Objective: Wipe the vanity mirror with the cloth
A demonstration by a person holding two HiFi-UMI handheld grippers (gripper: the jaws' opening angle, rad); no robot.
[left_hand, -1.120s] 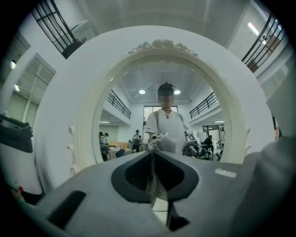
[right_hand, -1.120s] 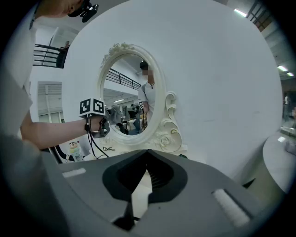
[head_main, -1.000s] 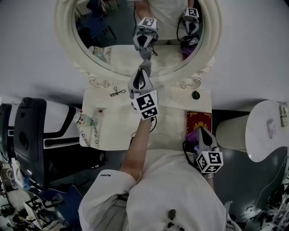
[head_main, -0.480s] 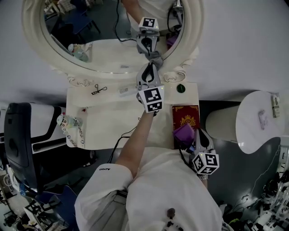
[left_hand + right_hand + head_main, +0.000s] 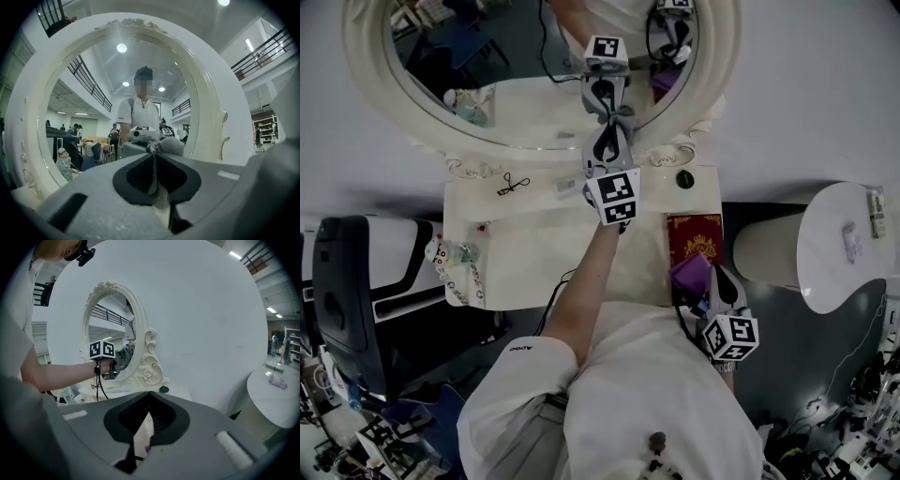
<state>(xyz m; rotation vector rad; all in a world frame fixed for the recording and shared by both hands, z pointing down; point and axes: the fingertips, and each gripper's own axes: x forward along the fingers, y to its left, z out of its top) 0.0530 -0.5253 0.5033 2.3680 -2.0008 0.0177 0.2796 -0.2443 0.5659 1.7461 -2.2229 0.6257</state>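
The small soft grey cloth (image 5: 165,146) is pinched by a fold in the left gripper (image 5: 610,139), its wad touching the glass low in the oval white-framed vanity mirror (image 5: 516,66) (fragile, so light pressure suits); the right gripper (image 5: 716,276) hangs closed, apparently empty

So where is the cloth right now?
Top centre of the head view: the cloth is pinched in the left gripper, held against the lower right glass of the vanity mirror.
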